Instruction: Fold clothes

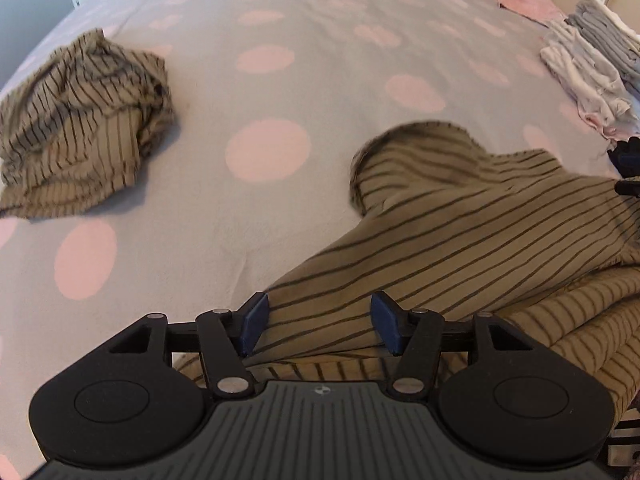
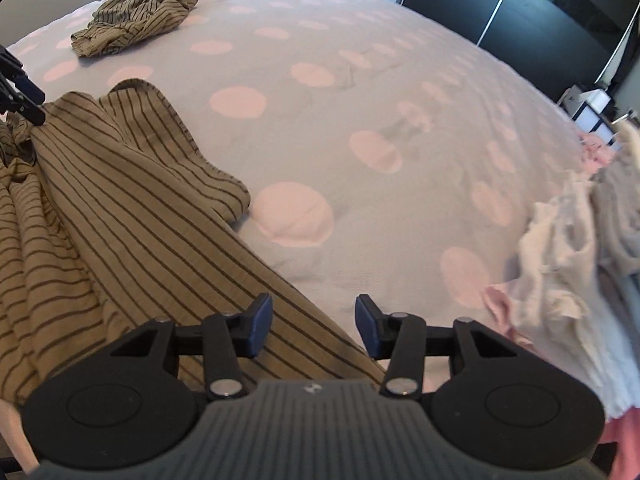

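Now both my left gripper (image 1: 320,326) and my right gripper (image 2: 314,330) stand parted over the striped garment (image 1: 460,232) spread below, gripping nothing, with a crumpled striped piece (image 1: 80,120) at ten o'clock on the dotted bedspread (image 1: 280,60).

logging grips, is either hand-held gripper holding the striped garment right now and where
Nothing is held. The left hand-held gripper and right hand-held gripper both stand open above the striped garment, pads not pressing it.
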A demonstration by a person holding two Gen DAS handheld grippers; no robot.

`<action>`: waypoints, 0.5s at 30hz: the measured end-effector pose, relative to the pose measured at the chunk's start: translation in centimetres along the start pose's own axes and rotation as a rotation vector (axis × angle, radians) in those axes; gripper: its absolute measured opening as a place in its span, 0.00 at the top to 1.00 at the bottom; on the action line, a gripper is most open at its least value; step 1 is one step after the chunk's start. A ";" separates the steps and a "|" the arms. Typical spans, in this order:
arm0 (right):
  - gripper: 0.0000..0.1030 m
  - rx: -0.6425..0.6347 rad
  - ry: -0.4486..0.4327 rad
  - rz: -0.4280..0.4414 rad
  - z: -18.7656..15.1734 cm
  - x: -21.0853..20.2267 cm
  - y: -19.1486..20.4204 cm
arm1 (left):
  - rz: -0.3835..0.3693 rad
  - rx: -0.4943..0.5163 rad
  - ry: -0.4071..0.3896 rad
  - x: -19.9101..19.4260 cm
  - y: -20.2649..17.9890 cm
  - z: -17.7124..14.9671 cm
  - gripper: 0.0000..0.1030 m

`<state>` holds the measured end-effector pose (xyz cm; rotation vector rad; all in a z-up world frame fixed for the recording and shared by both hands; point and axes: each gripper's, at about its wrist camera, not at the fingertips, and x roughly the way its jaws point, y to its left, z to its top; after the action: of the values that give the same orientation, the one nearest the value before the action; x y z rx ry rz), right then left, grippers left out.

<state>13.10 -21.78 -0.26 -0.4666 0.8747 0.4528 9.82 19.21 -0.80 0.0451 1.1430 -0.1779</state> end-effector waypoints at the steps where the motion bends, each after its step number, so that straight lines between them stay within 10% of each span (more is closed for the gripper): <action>1: 0.46 0.017 0.003 0.020 -0.1 0.7 -0.3 | -0.011 -0.006 0.008 0.2 0.2 -0.2 0.47; 3: 0.49 0.047 0.016 0.066 -0.3 1.7 -0.7 | -0.032 -0.017 0.025 0.7 0.5 -0.6 0.50; 6: 0.95 0.045 0.053 0.112 -0.7 2.3 -0.2 | -0.056 0.000 0.032 0.6 0.2 -0.7 0.77; 9: 1.00 0.023 0.066 0.139 -0.8 1.8 0.7 | -0.059 0.026 0.030 0.2 -0.1 -0.8 0.97; 15: 1.00 -0.002 0.051 0.218 -2.2 -2.0 2.7 | -0.069 0.036 -0.010 -2.8 -0.3 -1.6 1.00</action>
<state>9.16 -21.22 -0.41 -0.3871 0.9793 0.6440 7.19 19.43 1.06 0.0369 1.1325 -0.2599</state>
